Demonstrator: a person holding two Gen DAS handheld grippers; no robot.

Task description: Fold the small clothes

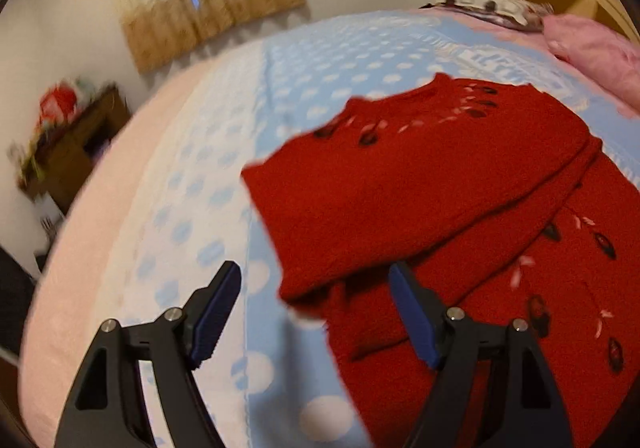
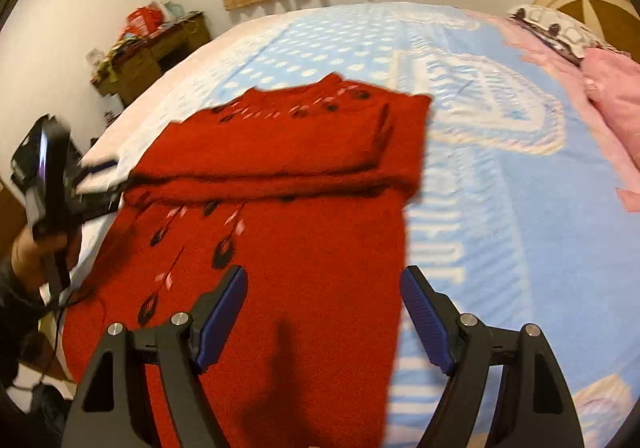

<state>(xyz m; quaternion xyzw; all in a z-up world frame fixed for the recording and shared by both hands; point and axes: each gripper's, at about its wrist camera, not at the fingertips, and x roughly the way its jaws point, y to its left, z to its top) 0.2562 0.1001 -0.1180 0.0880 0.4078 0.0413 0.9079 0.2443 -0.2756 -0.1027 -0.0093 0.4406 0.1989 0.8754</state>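
Red sweater [image 2: 280,183] on bed, below both open tools, untouched.

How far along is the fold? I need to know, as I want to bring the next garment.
Done: the red knitted sweater with leaf embroidery lies on the blue dotted bedspread with a sleeve folded across its chest. In hand: nothing; left tongs and right tongs are open and empty. Left: the lower body is unfolded.

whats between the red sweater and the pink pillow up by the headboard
Nothing: only bare blue dotted blanket separates the red sweater from the pink pillow, as the right wrist view shows.
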